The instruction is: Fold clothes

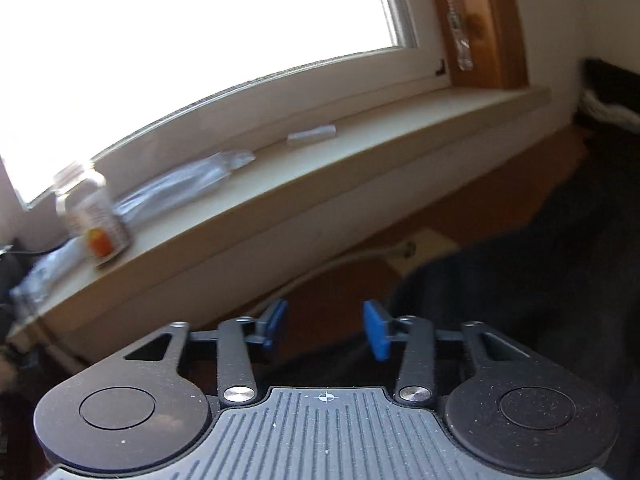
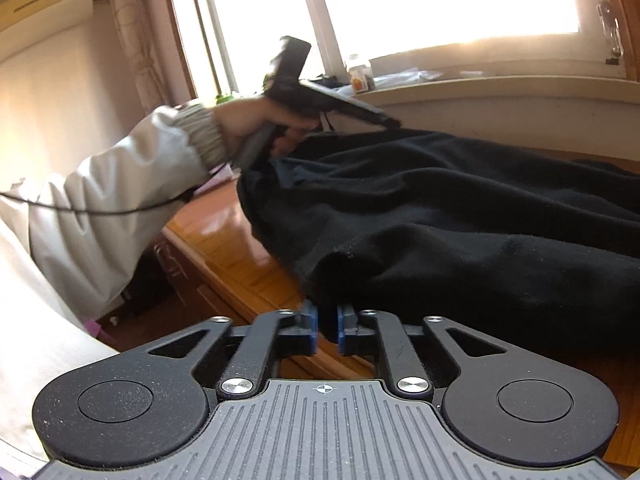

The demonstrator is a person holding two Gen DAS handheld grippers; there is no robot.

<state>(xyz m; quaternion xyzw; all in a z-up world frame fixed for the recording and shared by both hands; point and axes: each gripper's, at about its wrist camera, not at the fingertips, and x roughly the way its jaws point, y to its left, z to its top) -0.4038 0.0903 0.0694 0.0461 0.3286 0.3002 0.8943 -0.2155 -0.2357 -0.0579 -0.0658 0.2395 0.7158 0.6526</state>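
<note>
The right gripper [image 2: 325, 330] pinches the near hem of the black garment [image 2: 460, 216], which lies heaped across the wooden table [image 2: 224, 240]. The left gripper [image 1: 326, 330] hangs wide, gripping nothing, at the garment's far edge below the windowsill [image 1: 360, 140].

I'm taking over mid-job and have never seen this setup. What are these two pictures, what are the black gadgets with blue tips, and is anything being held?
Each picture comes from a camera mounted on a hand-held gripper, looking forward along its two blue-padded jaws. A person holds one gripper in each hand; there is no robot arm.

The left gripper points toward a windowsill carrying a small jar. Its jaws stand apart with nothing between them.

The right gripper has its jaws nearly together, pinching an edge of the black garment, which lies bunched on a wooden table. That view also shows the person's left hand, in a pale sleeve, holding the left gripper above the garment's far edge.
</note>
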